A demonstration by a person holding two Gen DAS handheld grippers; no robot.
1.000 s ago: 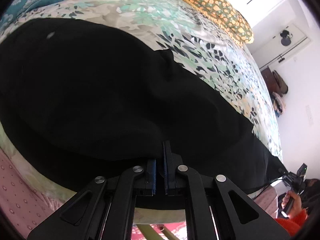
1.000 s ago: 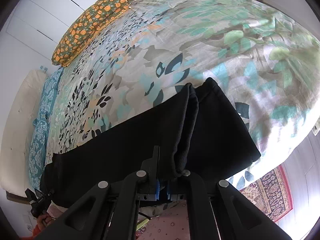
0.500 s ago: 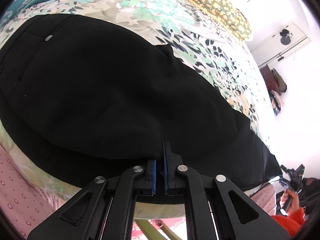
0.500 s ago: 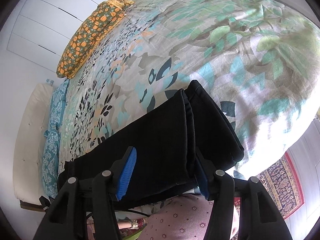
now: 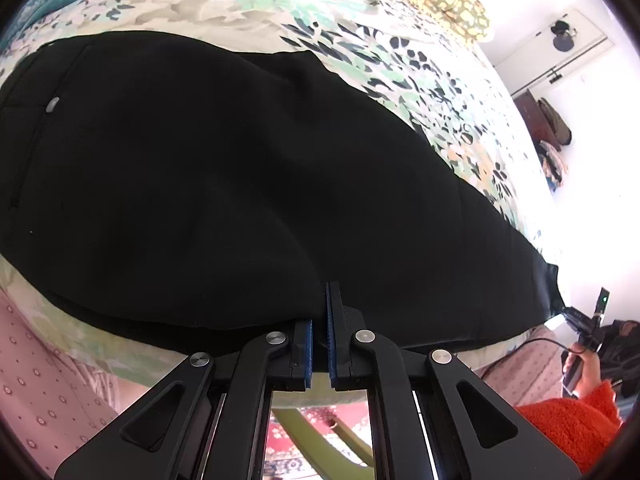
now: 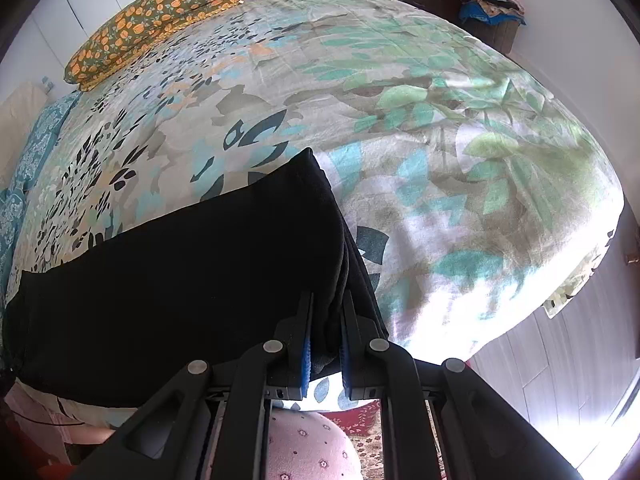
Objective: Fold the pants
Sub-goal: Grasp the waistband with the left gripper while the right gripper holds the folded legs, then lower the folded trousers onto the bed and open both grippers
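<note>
Black pants lie lengthwise along the near edge of the flowered bedspread, one leg stacked on the other. My left gripper is shut at the near edge of the seat part, where a fold of cloth runs up to its tips. In the right wrist view the leg ends of the pants reach the middle of the bed. My right gripper has the stacked hems between its blue pads and its jaws are closing on them. The waist with a small button lies at the far left.
An orange-patterned pillow lies at the head of the bed. A dresser and a basket of clothes stand by the far wall. An orange sleeve shows at the right. Pink dotted fabric and a red rug lie below the bed edge.
The right jaws opened wide half a second ago and have closed again around the leg ends, which now lie flatter. The left gripper stayed shut; the peak at the pants' far edge has flattened.
</note>
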